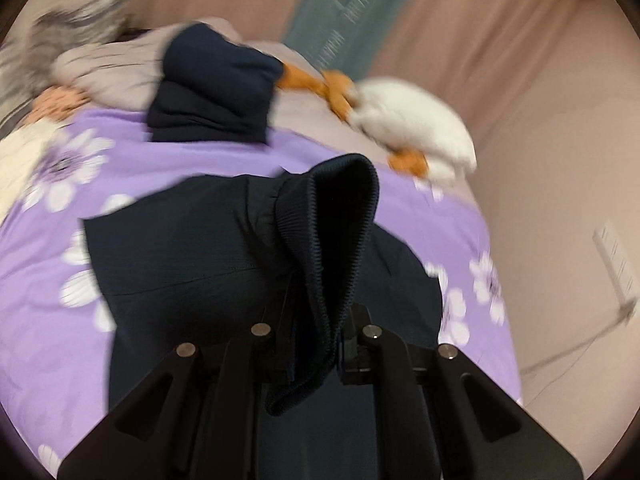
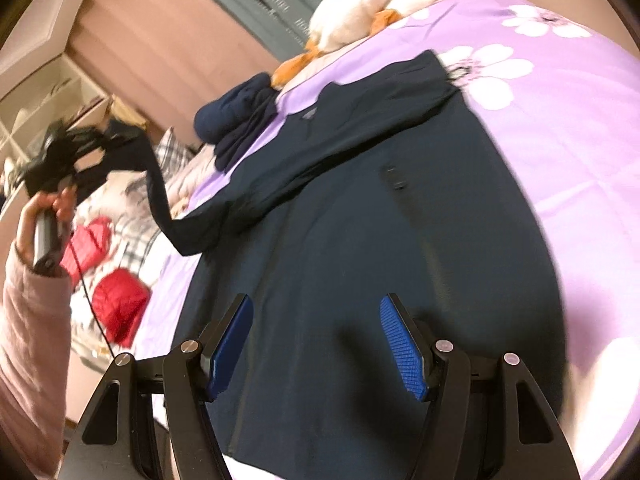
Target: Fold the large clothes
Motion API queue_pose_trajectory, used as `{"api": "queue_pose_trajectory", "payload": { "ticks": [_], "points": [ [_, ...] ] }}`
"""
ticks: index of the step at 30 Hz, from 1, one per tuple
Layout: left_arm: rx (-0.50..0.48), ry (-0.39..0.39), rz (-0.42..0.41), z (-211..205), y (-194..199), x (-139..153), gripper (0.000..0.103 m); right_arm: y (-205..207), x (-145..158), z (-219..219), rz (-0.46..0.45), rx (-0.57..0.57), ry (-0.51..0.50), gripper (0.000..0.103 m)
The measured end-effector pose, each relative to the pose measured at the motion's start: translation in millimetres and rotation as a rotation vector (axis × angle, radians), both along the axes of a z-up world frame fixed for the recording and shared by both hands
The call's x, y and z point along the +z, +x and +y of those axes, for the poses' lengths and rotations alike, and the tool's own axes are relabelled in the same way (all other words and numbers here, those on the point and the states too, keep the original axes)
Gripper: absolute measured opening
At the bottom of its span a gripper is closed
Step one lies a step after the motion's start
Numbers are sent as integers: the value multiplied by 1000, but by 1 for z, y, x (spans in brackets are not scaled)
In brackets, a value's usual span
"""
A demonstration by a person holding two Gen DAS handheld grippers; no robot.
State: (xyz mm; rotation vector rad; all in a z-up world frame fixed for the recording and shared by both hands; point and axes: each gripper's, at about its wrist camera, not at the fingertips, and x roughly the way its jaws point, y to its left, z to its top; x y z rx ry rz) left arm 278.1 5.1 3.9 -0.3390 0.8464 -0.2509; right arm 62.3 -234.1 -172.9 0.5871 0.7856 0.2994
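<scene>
A dark navy jacket (image 2: 360, 240) lies spread on the purple flowered bedspread (image 2: 560, 128). My left gripper (image 1: 316, 344) is shut on the jacket's ribbed sleeve cuff (image 1: 340, 232) and holds it lifted above the bed. In the right wrist view the left gripper (image 2: 60, 156) shows at far left, with the sleeve (image 2: 160, 200) stretched from it down to the jacket. My right gripper (image 2: 316, 344) is open and empty, with its blue pads (image 2: 400, 348) just above the jacket's body.
A folded navy garment (image 1: 212, 88) sits at the head of the bed, also in the right wrist view (image 2: 236, 120). A white and orange plush toy (image 1: 408, 120) lies beside it. Red items (image 2: 116, 304) and plaid bedding (image 2: 176, 152) lie at left.
</scene>
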Motion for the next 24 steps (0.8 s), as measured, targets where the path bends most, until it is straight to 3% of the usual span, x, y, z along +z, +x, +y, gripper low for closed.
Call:
{"api": "queue_pose_trajectory", "payload": {
  "ticks": [4,7,10,11,14,17,20,24],
  "points": [
    [-132,132,74,-82,28,-43,14,-3,-6,-20,10,-56,15,66],
    [-190,203,164,-119,46,-83,17,-7,-8,-34,21,-98,27,66],
    [-236,181,247,-143,59,-116,43,-11,-9,-42,26,-124,28,66],
    [-238,159,249,-146,59,-116,56,-12,-9,-43,26,-129,29,66],
    [-259,59,210,-141,53,-110,76,-15,-10,-49,33,-142,35,66],
    [-265,36,147,-122,47,-93,76,-12,-8,-45,38,-137,29,66],
    [-239,-41,101,-77,36,-80,76,-3,-2,-40,26,-113,33,66],
    [-98,-110,82,14,25,-81,76,23,8,-31,11,-66,25,68]
  ]
}}
